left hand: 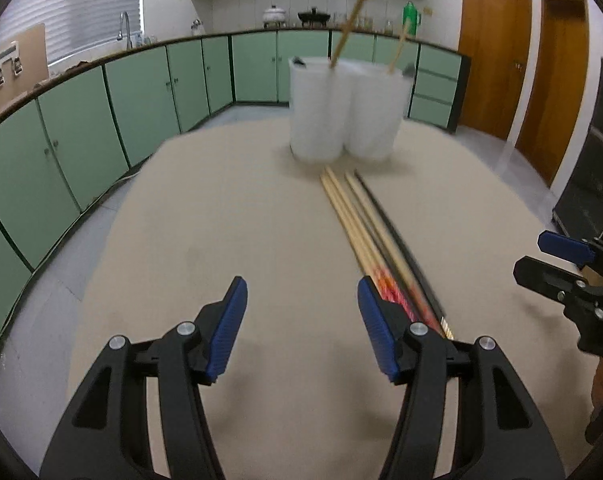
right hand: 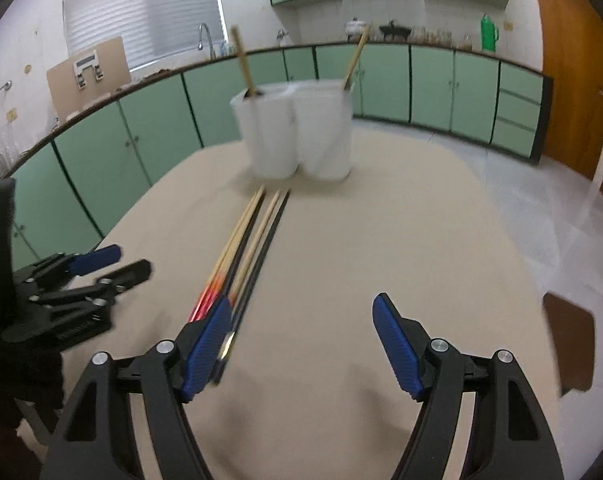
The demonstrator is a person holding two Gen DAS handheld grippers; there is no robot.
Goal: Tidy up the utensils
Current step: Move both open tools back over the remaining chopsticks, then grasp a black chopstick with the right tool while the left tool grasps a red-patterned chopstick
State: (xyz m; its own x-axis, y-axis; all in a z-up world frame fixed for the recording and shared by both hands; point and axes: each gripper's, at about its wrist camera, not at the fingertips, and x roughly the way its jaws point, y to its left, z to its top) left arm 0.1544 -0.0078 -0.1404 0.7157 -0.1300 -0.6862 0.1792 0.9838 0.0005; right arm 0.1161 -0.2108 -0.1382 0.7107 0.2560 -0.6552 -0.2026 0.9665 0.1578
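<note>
1. Green kitchen cabinets (left hand: 141,92) were seen curving behind a beige table (left hand: 221,240), over which both tongs were held.
2. Nothing was gripped by the left gripper (left hand: 301,328): its jaws were spread, with only bare table between the blue pads (left hand: 227,328).
3. Nothing was gripped by the right gripper (right hand: 301,348) either; its jaws were parted wide, and the bundle's near ends were seen beside its pad at nine o'clock.
4. The chopsticks (left hand: 365,224), pale wooden and black ones together, were laid in a tight bundle on the table, running toward twelve o'clock, to the right of the left gripper.
5. At twelve o'clock, just beyond the bundle's far tips, two white holders (right hand: 297,136) were stood touching each other, one pale stick already placed in each.
6. The step in hand was judged to be the approach for another pick.
7. One stick would need to be separated from its close neighbours, pinched near its end, and sorted into the matching holder.
</note>
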